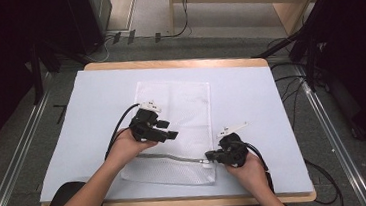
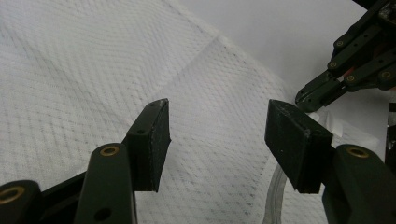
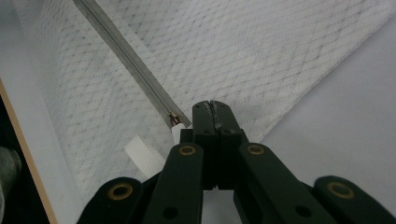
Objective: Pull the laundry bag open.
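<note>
A wooden-edged tabletop [image 1: 177, 63] carries a pale blue-white sheet [image 1: 251, 102] that covers nearly all of it. Directly on the sheet lies a white mesh laundry bag [image 1: 184, 108], flat, reaching from the centre toward 6 o'clock, its grey zipper [image 1: 176, 158] running across its 6 o'clock end.

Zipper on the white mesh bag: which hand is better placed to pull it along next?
Right. The right gripper has its fingers shut at the zipper end, beside the white pull tab. The left gripper hangs open over the mesh bag.
</note>
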`<action>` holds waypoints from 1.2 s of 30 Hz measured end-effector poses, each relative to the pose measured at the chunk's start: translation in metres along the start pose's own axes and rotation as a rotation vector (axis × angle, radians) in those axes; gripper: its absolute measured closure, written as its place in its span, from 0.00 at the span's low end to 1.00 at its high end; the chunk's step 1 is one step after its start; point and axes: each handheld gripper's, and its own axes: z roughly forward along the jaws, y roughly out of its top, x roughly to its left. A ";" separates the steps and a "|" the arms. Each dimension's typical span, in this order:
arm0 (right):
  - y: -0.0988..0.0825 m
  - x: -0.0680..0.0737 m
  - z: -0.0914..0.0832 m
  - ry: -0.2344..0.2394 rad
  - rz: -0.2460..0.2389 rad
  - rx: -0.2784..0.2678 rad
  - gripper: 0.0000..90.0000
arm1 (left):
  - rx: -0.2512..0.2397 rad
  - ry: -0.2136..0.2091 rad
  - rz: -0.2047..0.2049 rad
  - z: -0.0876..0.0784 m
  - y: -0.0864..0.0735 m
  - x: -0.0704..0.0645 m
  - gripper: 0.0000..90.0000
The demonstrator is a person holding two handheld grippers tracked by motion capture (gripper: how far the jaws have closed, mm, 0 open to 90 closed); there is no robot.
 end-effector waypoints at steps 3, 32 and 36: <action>-0.002 0.002 -0.001 0.008 0.005 0.006 1.00 | 0.003 0.001 0.004 0.000 0.000 -0.001 0.46; -0.001 0.011 -0.006 -0.019 -0.050 -0.020 1.00 | 0.030 -0.038 0.035 0.005 -0.007 -0.028 0.48; -0.002 0.009 -0.009 -0.030 -0.050 -0.013 1.00 | 0.036 -0.060 0.038 0.011 -0.007 -0.032 0.52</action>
